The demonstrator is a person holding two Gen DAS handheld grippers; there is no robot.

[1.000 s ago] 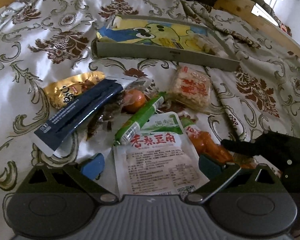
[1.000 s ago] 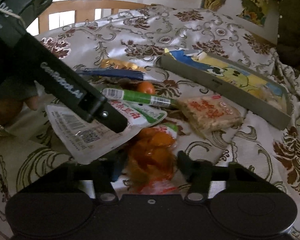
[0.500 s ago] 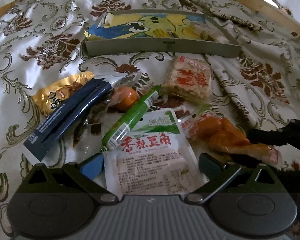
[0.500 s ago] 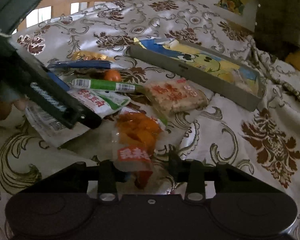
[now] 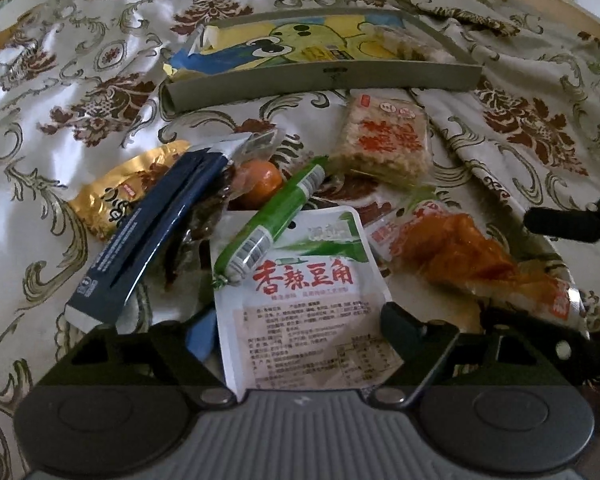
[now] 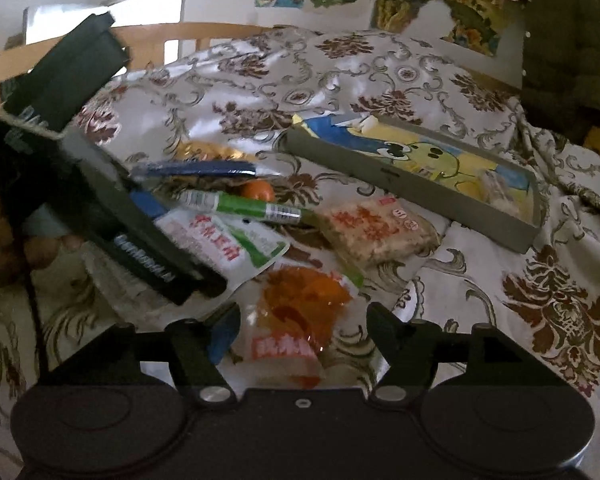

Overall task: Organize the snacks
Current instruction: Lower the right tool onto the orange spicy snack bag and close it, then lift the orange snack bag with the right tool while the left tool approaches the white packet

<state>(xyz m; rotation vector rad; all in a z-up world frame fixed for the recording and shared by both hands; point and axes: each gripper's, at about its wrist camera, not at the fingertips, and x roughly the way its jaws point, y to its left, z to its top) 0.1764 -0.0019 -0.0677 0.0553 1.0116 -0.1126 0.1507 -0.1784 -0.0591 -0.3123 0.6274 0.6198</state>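
Note:
A white bean snack packet [image 5: 300, 320] with red characters lies flat between the jaws of my left gripper [image 5: 298, 328], which are closing on its side edges. I see no firm squeeze. An orange snack packet [image 6: 304, 304] lies on the bedspread between the jaws of my right gripper [image 6: 304, 330], which are opening with gaps on both sides. The orange packet [image 5: 472, 260] sits right of the white one. The left gripper's black body [image 6: 140, 240] covers part of the white packet [image 6: 228, 240].
A grey tray [image 5: 320, 76] lined with a frog picture stands behind the pile. A rice cracker packet [image 5: 384, 140], green sausage [image 5: 276, 216], orange ball [image 5: 260, 182], dark blue packet [image 5: 156, 232] and gold packet [image 5: 116, 196] lie around. A wooden bed rail [image 6: 180, 36] runs behind.
My right gripper shut on the orange packet, dragged it right, out from beside the white packet, then opened off it. My left jaws have narrowed around the white packet.

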